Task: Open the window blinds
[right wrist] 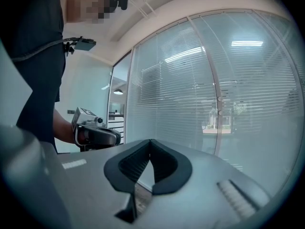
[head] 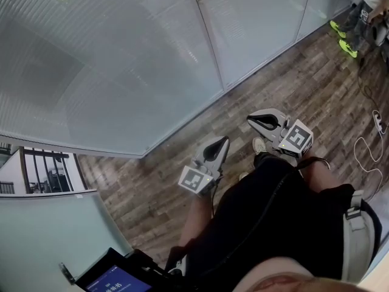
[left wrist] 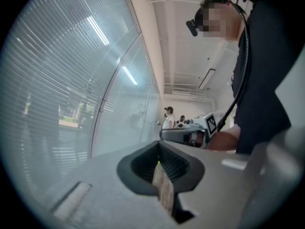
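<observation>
Closed slatted blinds [head: 109, 59] hang behind a wall of glass panes, with pale posts [head: 206, 35] between them. Both gripper views show the slats [left wrist: 62, 80] [right wrist: 248, 89]; small round fittings [right wrist: 219, 99] sit on one post. My left gripper [head: 225, 140] hangs level over the wood floor, a short way from the glass, jaws together and nothing in them. My right gripper [head: 250, 119] floats just to its right, also shut and empty. Each gripper view shows its own closed tips [left wrist: 159, 143] [right wrist: 150, 141] and the other gripper [left wrist: 190, 132] [right wrist: 95, 132] beside it.
The floor is dark wood planking [head: 285, 84]. A person in bright yellow-green shoes [head: 343, 38] stands at the far right by the glass. A white cable [head: 371, 145] loops on the floor at the right. A lit screen [head: 115, 280] sits at the bottom left.
</observation>
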Demonstrator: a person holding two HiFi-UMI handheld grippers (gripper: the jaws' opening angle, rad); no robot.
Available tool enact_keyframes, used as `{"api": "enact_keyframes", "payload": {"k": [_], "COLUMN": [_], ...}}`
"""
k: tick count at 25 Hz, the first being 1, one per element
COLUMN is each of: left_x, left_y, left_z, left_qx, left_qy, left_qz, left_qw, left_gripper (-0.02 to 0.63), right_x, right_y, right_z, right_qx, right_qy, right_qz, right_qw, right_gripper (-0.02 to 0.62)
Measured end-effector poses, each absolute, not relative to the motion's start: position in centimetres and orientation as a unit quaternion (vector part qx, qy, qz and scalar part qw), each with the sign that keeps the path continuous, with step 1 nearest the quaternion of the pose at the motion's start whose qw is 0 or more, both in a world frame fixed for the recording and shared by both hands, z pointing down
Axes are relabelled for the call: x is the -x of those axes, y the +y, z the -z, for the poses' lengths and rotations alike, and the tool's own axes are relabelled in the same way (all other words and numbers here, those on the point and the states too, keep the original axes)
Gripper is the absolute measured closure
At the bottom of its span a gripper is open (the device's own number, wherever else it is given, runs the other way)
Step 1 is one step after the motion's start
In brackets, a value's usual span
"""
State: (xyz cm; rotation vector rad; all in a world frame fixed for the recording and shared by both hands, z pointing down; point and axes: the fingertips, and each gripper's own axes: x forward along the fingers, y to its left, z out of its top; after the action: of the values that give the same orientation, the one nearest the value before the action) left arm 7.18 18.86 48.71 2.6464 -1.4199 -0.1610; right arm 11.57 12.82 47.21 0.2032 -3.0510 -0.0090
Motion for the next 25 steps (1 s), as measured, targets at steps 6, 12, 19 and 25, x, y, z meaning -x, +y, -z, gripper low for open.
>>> {"api": "enact_keyframes", "payload": {"k": [6,12,19,25], "left_x": [-6.9,-7.0,-7.2,-7.1], "left_y": [15.1,11.4,7.7,4.5], "left_z": [-48.3,-47.5,-46.9,-46.6], "left_qx": [-0.873,-0.872,-0.87,-0.865], "left_qy": [-0.48,-0.483,-0.488,-0.497], "left_qz": [0.052,0.045,0.041,0.036], "left_qw": [0.066,0.061,0.06,0.063], "left_gripper": [0.603,0.603,0.604,0.603], "right_x": [-11.3,-11.4,-11.6,-11.6], "right_y": [9.0,5.2,1.3,-1.6], "right_z": [-46.6,-46.0,-45.8,-45.7], "right_qx": [-0.06,-0.058,-0.054,-0.043], "right_qy": [-0.998,-0.998,-0.998,-0.999], "right_qz": [0.004,0.005,-0.001,-0.01], "right_qw": [0.036,0.026,0.019,0.016], "right_gripper": [0.589,0.589,0.589,0.589]}}
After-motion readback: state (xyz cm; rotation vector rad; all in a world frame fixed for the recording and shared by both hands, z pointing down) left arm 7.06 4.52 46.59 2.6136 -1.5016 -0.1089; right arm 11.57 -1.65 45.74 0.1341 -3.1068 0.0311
